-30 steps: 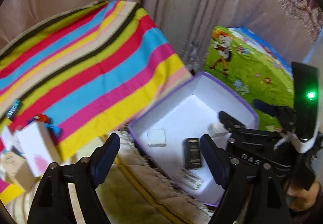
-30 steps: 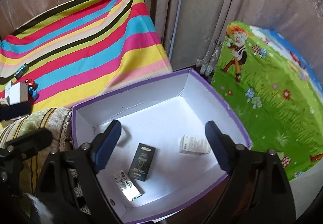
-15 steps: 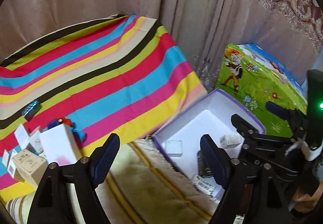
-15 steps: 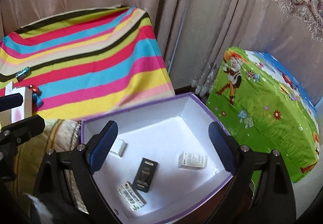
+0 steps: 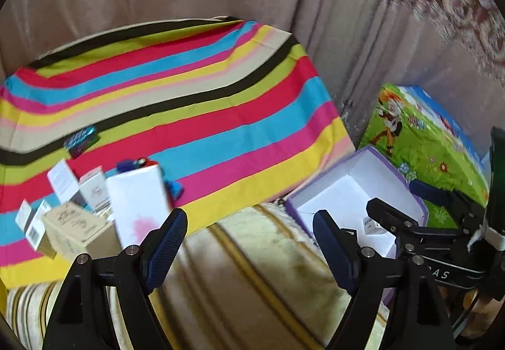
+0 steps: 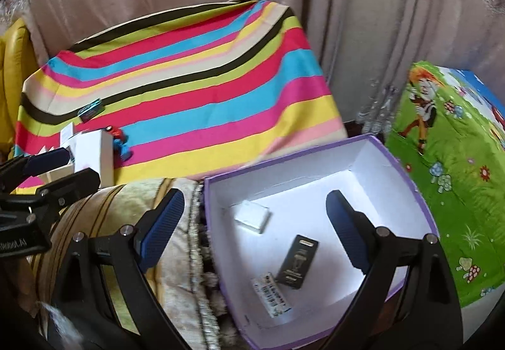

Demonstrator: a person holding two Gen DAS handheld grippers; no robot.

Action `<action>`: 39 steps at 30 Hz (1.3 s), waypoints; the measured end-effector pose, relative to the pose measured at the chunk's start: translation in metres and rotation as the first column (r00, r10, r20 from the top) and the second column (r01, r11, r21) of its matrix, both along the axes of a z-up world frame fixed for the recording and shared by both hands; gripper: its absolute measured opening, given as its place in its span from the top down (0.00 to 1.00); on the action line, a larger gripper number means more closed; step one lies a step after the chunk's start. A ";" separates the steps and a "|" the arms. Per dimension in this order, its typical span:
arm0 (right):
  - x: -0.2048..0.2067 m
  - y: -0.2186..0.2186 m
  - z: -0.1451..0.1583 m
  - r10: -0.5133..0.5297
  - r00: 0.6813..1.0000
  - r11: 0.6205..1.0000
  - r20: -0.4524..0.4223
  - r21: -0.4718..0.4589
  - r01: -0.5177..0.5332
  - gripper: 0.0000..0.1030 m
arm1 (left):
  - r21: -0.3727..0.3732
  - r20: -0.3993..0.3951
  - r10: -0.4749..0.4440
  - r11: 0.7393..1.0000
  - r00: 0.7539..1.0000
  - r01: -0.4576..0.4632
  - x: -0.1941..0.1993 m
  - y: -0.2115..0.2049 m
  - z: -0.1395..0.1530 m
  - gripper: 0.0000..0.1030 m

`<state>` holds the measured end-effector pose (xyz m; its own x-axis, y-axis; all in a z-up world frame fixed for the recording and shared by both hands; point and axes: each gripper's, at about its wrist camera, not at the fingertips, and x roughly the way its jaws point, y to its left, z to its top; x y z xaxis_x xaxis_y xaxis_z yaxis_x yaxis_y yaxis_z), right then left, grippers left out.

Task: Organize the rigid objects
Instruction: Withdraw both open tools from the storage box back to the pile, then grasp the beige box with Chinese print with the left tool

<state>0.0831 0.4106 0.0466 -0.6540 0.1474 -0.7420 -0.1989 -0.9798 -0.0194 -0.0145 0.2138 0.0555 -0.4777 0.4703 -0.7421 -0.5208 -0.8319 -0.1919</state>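
Note:
My left gripper [image 5: 249,242] hangs open and empty over a beige striped blanket [image 5: 252,280]. To its left, a pile of small boxes lies on the striped cloth: a tall white box [image 5: 139,201], a tan box [image 5: 75,230] and a toy car [image 5: 172,186]. My right gripper [image 6: 254,220] is open and empty above the left part of the purple-rimmed white box [image 6: 372,142]. That box holds a small white box [image 6: 252,219], a black box [image 6: 296,261] and a barcoded box [image 6: 273,293]. The left gripper [image 6: 68,167] also shows at the left edge of the right wrist view.
The rainbow-striped cloth [image 6: 195,82] covers a raised surface, with a dark teal packet [image 6: 91,108] on it. A green cartoon-printed box [image 6: 448,167] stands right of the purple box. Curtains [image 6: 363,19] hang behind. A yellow seat edge [image 6: 12,72] shows at far left.
The left gripper has swung left from the purple box toward the pile of boxes. The right gripper has drawn back and up from the box, its jaws slightly wider.

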 end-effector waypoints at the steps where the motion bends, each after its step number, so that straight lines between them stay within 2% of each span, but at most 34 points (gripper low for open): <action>1: -0.001 -0.004 0.000 0.011 1.000 1.000 0.002 -0.004 -0.011 0.10 | 0.008 0.008 0.016 1.000 1.000 -0.016 -0.002 -0.009 -0.001 0.20; 12: -0.015 -0.036 -0.008 0.124 0.992 0.992 0.038 -0.043 -0.122 0.10 | 0.068 0.086 0.190 0.978 0.978 -0.196 -0.011 -0.102 -0.012 0.20; 25: -0.033 -0.076 -0.014 0.224 0.970 0.975 0.092 -0.037 -0.221 0.10 | 0.101 0.158 0.288 0.947 0.944 -0.306 -0.020 -0.170 -0.026 0.16; 31: -0.044 -0.095 -0.018 0.269 0.956 0.963 0.115 -0.044 -0.266 0.10 | 0.098 0.181 0.286 0.947 0.941 -0.306 -0.026 -0.182 -0.033 0.14; 34: -0.049 -0.103 -0.019 0.295 0.947 0.955 0.124 -0.056 -0.290 0.10 | 0.082 0.179 0.259 0.958 0.949 -0.276 -0.029 -0.181 -0.034 0.10; 36: -0.051 -0.108 -0.021 0.306 0.943 0.952 0.131 -0.059 -0.301 0.10 | 0.075 0.181 0.238 0.964 0.954 -0.255 -0.032 -0.180 -0.035 0.02; 39: -0.055 -0.114 -0.022 0.322 0.936 0.946 0.140 -0.071 -0.315 0.10 | 0.037 0.150 0.205 0.976 0.967 -0.213 -0.037 -0.178 -0.033 0.00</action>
